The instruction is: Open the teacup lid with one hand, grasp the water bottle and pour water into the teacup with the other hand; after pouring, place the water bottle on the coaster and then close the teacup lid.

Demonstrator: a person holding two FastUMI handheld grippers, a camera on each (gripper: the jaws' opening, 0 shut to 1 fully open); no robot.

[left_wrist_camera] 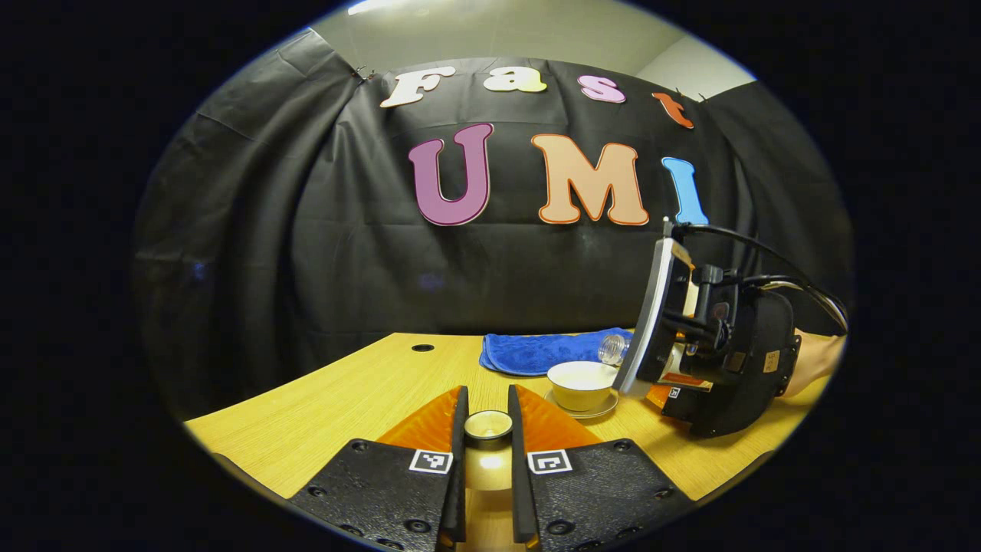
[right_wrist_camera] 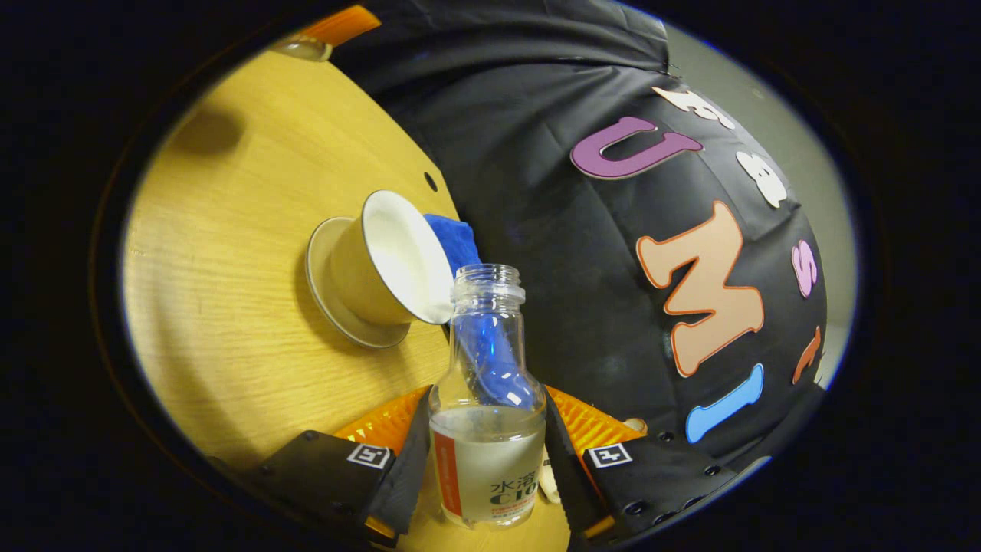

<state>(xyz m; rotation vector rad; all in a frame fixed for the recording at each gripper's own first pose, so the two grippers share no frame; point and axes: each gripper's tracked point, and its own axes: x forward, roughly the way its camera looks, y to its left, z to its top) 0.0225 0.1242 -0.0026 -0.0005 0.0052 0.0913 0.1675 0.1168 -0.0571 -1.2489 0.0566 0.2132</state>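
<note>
Lid clamped in left claw; right claw grips tilted bottle over teacup; blue cloth behind.

water bottle: body hidden behind the right gripper
teacup lid: lower part hidden between fingers

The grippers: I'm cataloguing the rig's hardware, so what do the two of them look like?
Both have black textured finger blocks with screws, a white square tag with a black pattern on each, and ribbed orange panels behind. The left gripper and right gripper match. Seen from the left gripper view, the right gripper's body is a black housing with black cables.
</note>
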